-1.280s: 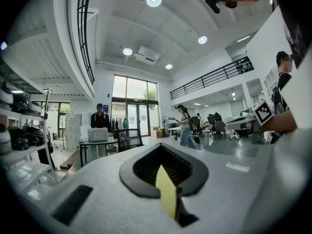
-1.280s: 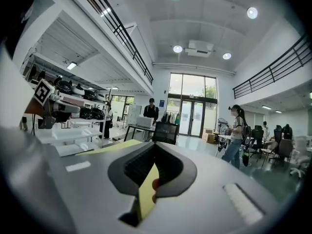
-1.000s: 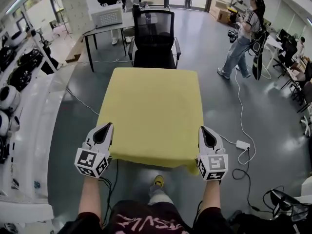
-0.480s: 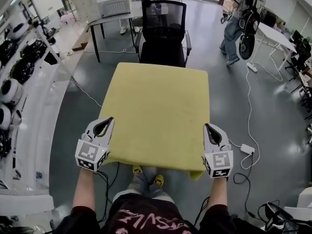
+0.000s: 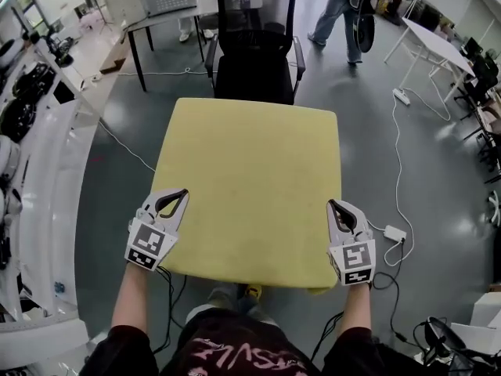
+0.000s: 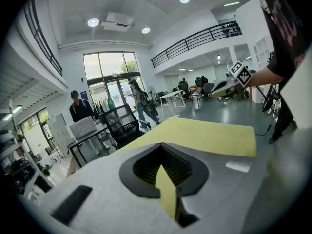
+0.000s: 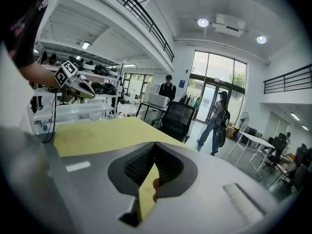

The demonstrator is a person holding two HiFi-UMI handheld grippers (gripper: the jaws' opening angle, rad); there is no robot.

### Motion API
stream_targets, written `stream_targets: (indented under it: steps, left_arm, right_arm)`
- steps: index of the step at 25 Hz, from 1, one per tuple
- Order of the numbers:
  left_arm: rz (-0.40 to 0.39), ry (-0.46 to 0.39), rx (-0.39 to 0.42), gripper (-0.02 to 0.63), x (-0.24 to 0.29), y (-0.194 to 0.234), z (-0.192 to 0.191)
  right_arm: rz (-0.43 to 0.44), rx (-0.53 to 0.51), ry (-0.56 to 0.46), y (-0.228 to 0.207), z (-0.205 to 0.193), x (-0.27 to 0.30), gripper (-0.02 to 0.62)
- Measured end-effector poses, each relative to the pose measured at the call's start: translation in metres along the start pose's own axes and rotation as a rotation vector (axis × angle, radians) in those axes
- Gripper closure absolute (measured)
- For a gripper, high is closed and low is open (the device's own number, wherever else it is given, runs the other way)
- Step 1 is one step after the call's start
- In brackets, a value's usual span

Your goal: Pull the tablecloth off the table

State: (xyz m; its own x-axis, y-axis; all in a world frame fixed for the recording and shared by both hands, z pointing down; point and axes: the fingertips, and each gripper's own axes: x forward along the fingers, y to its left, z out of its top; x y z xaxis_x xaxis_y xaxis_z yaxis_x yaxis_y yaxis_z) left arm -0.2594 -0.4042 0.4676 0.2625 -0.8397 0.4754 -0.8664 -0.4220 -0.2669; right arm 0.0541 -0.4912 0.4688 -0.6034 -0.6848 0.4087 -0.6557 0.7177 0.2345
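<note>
1. The yellow tablecloth [image 5: 250,178] is lying spread flat over the tabletop, covering it so fully that none of the surface beneath is showing. Its corner at 5 o'clock is drooping below the near edge.
2. The left hand-held gripper [image 5: 180,195] is sitting at the cloth's 8 o'clock edge. It is clenched on the fabric, and in the left gripper view a fold of the yellow cloth is standing pinched between its jaws.
3. The right hand-held gripper [image 5: 336,205] is sitting at the cloth's 4 o'clock edge. It is also clenched on the cloth, and in the right gripper view a yellow strip is being squeezed between its jaws.
4. Both grippers are pointing toward 12 o'clock and tilting downward. Their marker cubes are facing back toward the person holding them, whose bare forearms are reaching in from 6 o'clock.
5. A black office chair [image 5: 254,57] is standing at 12 o'clock, just beyond the cloth's far edge.
6. Another person [image 5: 341,10] is walking across the grey floor [image 5: 423,147] at 1 o'clock, well apart from the cloth.
7. A small white power adapter [image 5: 394,233] is lying on the floor at 4 o'clock, near the right gripper, with cables trailing from it.
8. White shelves [image 5: 47,202] are running along the 9 o'clock side, holding rounded black and white items too small to identify.
9. A yellow shoe [image 5: 252,291] is peeking out at 6 o'clock, just below the cloth's near edge.
</note>
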Motion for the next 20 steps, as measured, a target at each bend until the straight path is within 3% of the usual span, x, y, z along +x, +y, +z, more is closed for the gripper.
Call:
stream_targets:
  steps: [7, 9, 14, 17, 20]
  left_arm:
    - [-0.134, 0.103, 0.086, 0.598, 0.062, 0.02, -0.042]
    - [-0.192, 0.137, 0.124, 0.598, 0.081, 0.02, -0.058]
    - [-0.339, 0.258, 0.204, 0.484, 0.115, 0.022, -0.107]
    - [-0.416, 0.345, 0.252, 0.413, 0.134, 0.026, -0.137]
    - [-0.475, 0.404, 0.296, 0.366, 0.15, 0.03, -0.158]
  right_arm:
    - [0.101, -0.081, 0.109, 0.015, -0.019, 0.07, 0.58]
    - [0.177, -0.116, 0.148, 0.024, -0.03, 0.088, 0.525]
    - [0.321, -0.227, 0.291, 0.038, -0.075, 0.116, 0.425]
    - [0.398, -0.242, 0.372, 0.04, -0.102, 0.129, 0.335]
    - [0.445, -0.256, 0.436, 0.039, -0.126, 0.145, 0.298]
